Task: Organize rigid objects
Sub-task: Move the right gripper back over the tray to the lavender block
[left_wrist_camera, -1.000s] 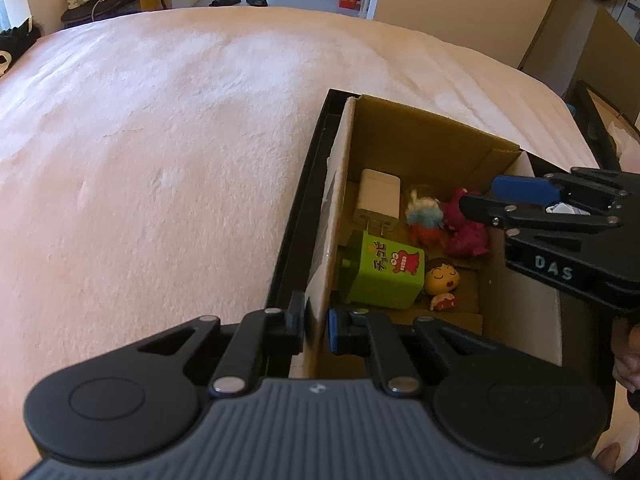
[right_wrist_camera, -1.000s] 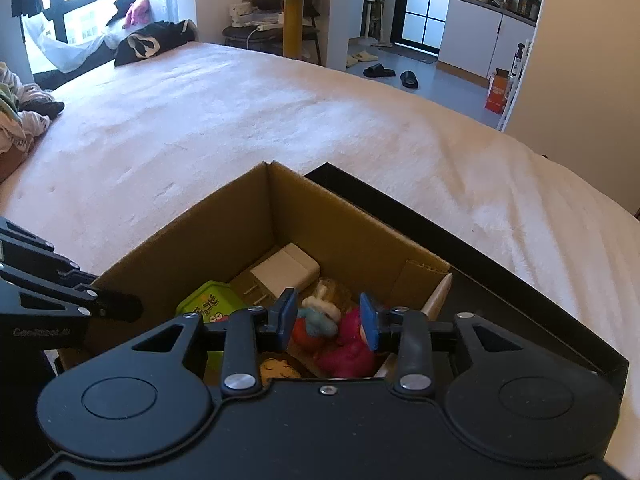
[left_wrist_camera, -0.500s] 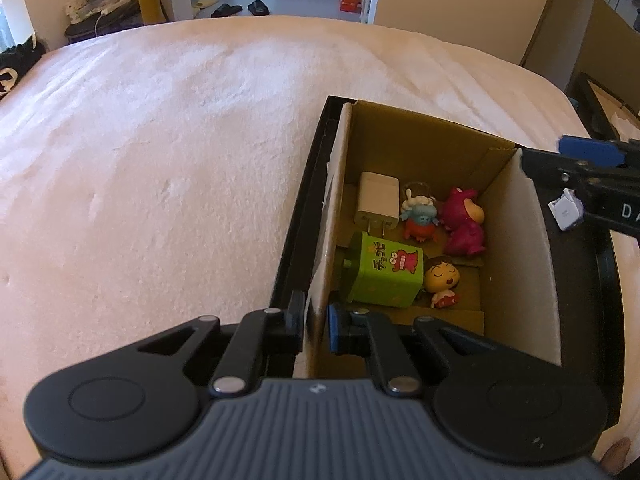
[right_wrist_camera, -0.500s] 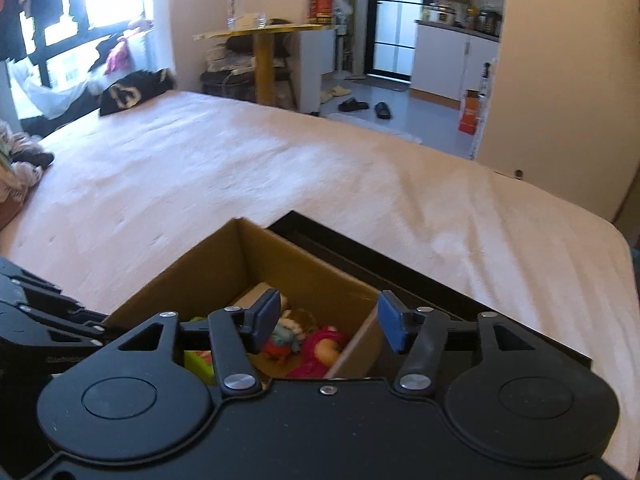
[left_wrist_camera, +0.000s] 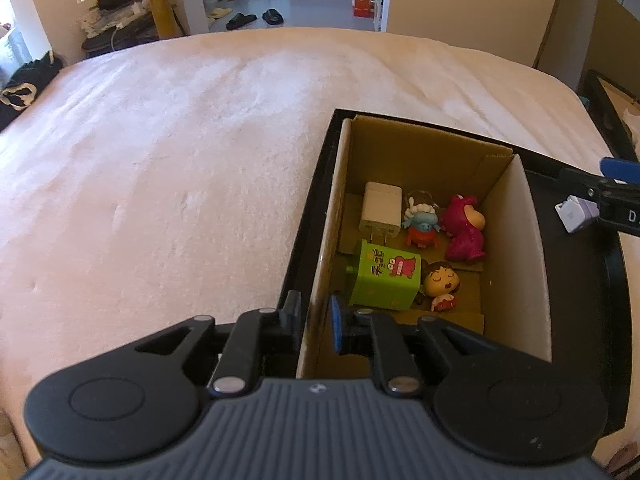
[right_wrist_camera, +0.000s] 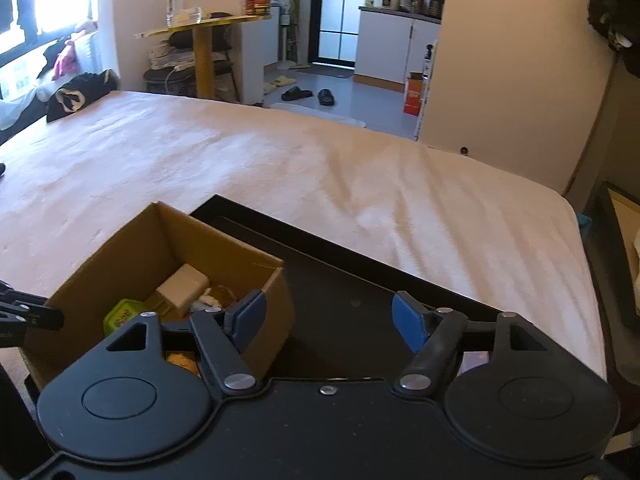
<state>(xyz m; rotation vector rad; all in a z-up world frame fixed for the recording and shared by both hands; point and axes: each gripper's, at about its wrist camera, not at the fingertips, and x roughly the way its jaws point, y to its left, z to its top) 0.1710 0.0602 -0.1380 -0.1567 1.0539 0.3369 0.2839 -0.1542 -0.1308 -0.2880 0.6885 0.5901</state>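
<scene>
Cardboard box (left_wrist_camera: pixel 424 160), brown, open-topped, is sitting at the left end of a black tray (left_wrist_camera: pixel 576 280) on a pale bed (left_wrist_camera: pixel 180 140). Inside it are lying a white charger (left_wrist_camera: pixel 380 212), a green cube toy (left_wrist_camera: pixel 386 278), a blue-and-orange figure (left_wrist_camera: pixel 422 226), a pink figure (left_wrist_camera: pixel 464 232) and a small sleeping-face figure (left_wrist_camera: pixel 442 286), all close together on the box floor. The left tool (left_wrist_camera: pixel 316 322) is pinching the box's near-left wall, its jaws narrow and just starting to ease apart. The right tool (right_wrist_camera: pixel 326 322) is hanging over the bare tray just right of the box, jaws opening wide with nothing between them. The step in hand looks like the end of a drop-off into the box. Next, the right tool likely needs another loose item, though none is visible on the bed.
</scene>
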